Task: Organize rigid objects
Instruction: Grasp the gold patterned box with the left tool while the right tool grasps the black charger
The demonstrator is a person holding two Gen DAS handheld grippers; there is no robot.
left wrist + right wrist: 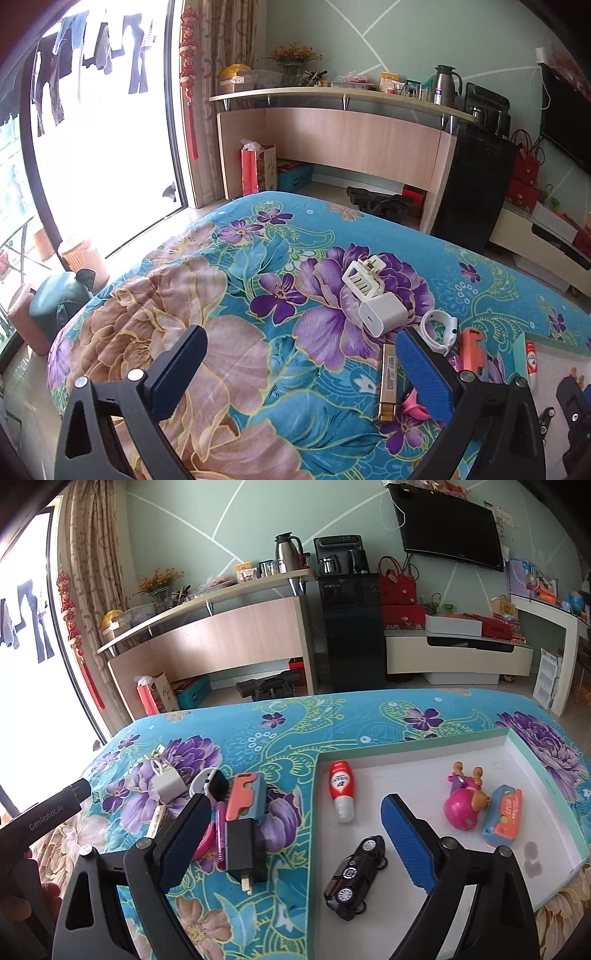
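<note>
My left tongs (301, 363) and right tongs (295, 834) both gape wide, empty. Toy car (355, 877) lies in the tray (546, 775); black charger (242, 849) on the bed at 9 o'clock.

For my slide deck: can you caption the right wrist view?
Open right hand-held gripper above a white tray holding a toy car, bottle and toys, chargers left on the floral bedspread.

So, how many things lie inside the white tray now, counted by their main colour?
Red bottle: 1
Black toy car: 1
Pink doll toys: 2, touching each other, possibly one piece
Blue-and-orange case: 1
Total: 5
</note>
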